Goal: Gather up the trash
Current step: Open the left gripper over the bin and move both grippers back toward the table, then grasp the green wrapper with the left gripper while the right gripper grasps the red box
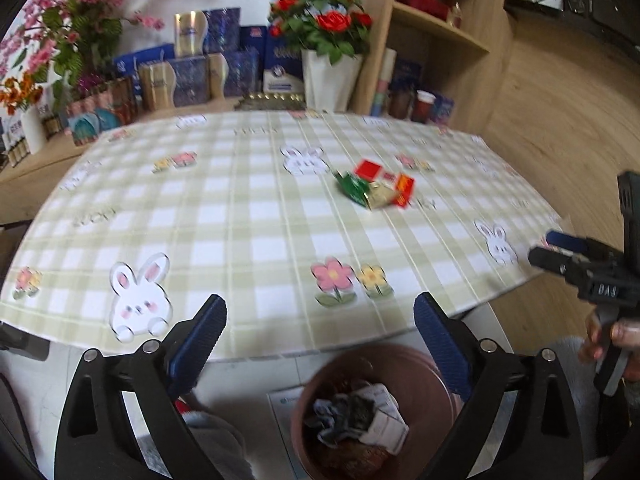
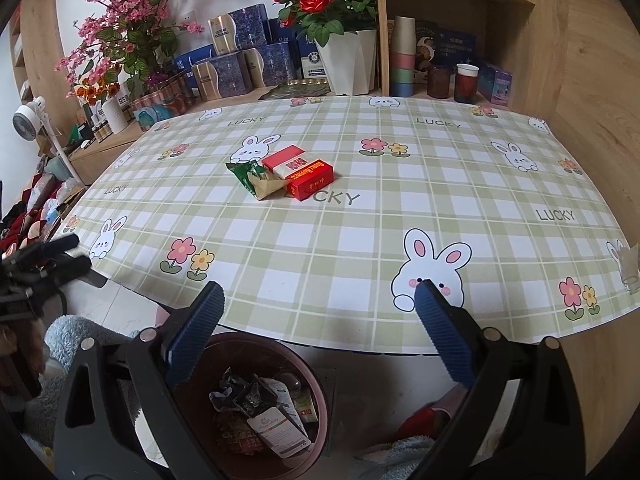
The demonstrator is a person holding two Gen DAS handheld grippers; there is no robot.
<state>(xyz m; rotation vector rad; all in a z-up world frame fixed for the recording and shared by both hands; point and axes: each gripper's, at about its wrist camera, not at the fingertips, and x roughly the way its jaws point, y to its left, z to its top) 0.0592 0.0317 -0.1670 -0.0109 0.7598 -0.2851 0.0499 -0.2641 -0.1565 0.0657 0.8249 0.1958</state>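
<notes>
Only the right view reads the red boxes (image 2: 300, 172) and green wrapper (image 2: 246, 174) sharply, ahead on the checked tablecloth (image 2: 360, 220). Both the left gripper (image 1: 320, 320) and the right gripper (image 2: 320, 308) gape wide and empty above the brown bin (image 2: 276, 360); shelves stand beyond.

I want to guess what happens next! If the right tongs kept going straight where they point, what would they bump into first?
Probably the checked tablecloth. The right tongs, open and empty, aim down at its near part, short of the red boxes. Depth is hard to judge.
</notes>
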